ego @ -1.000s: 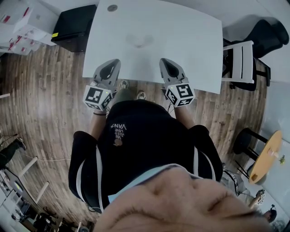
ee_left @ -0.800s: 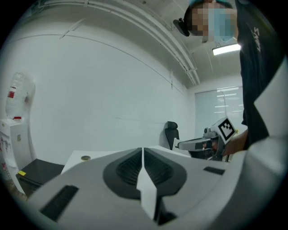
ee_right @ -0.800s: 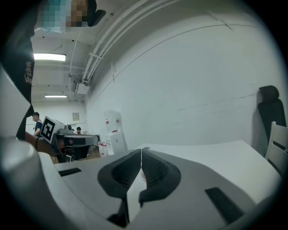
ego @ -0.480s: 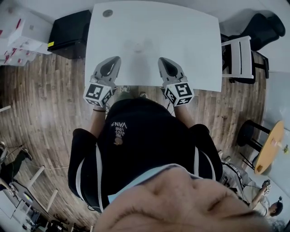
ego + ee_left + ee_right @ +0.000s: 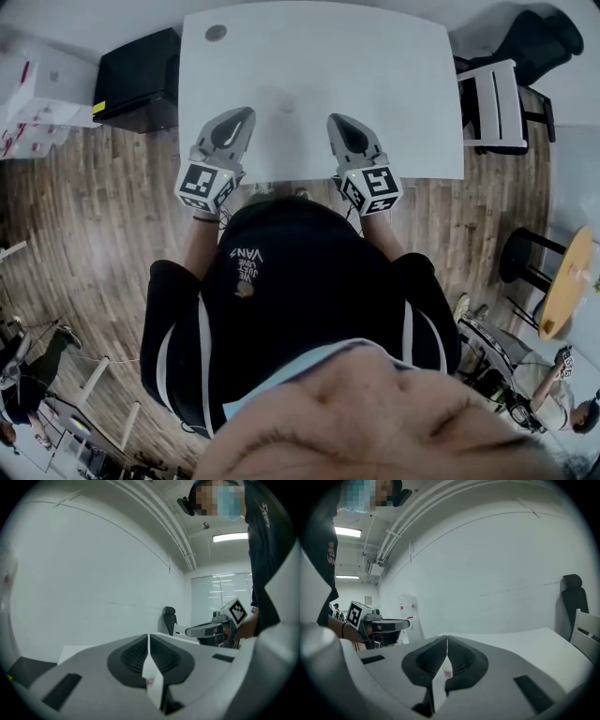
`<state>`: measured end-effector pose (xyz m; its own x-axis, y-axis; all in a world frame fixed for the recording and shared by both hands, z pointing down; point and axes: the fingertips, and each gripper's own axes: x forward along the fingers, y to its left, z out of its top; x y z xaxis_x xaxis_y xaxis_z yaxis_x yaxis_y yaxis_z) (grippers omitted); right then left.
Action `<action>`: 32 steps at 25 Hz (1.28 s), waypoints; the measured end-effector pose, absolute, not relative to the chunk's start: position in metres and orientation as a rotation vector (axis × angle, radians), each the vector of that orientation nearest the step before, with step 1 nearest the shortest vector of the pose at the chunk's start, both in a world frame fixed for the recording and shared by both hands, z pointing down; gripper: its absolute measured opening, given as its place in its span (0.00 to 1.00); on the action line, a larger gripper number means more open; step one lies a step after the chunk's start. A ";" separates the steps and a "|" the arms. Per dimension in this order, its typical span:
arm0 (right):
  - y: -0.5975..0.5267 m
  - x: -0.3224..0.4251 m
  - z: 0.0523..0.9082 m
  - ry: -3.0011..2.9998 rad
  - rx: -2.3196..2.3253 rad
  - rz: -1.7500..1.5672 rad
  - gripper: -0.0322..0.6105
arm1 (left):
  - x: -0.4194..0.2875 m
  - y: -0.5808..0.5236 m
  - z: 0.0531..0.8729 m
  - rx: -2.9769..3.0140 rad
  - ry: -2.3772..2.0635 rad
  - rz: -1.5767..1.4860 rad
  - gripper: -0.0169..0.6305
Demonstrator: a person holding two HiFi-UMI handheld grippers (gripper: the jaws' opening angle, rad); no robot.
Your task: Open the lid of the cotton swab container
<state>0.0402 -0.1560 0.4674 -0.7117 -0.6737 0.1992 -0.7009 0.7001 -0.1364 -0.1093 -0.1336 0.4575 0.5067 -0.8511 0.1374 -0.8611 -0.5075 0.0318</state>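
Observation:
A small, pale, see-through container [image 5: 286, 101] stands faintly visible on the white table [image 5: 394, 75], near the middle. My left gripper [image 5: 247, 113] hovers over the table's near edge, left of the container and short of it, jaws shut with nothing in them. My right gripper [image 5: 332, 120] is level with it to the right, also shut and empty. In the left gripper view the closed jaws [image 5: 148, 637] point across the table, and the right gripper [image 5: 197, 631] shows beside them. The right gripper view shows its closed jaws [image 5: 446, 638] and the left gripper [image 5: 407, 623].
A black cabinet [image 5: 141, 80] stands at the table's left, with white boxes [image 5: 37, 94] beyond it. A white chair [image 5: 497, 103] and a black office chair [image 5: 553, 42] stand at the right. A grey disc [image 5: 216, 33] sits in the table's far left corner. The floor is wood.
Both grippers have moved forward, farther over the table's near edge and closer to the container. Their jaws stayed shut.

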 end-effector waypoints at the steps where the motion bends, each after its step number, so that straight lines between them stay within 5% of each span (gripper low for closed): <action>1: -0.157 0.039 0.468 -2.766 1.135 0.308 0.07 | -0.110 -0.136 0.457 2.651 -1.497 0.156 0.06; 27: -0.164 0.044 0.477 -2.680 1.326 0.331 0.07 | -0.077 -0.172 0.473 2.863 -1.176 0.198 0.07; 32: -0.166 0.047 0.479 -2.669 1.330 0.339 0.07 | -0.073 -0.175 0.482 2.843 -1.133 0.219 0.18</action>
<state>0.0470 -0.1657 0.4792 -0.5993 -0.7685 0.2242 -0.8002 0.5837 -0.1380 -0.0731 -0.1752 0.4819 0.7172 -0.6783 0.1595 -0.6889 -0.7247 0.0153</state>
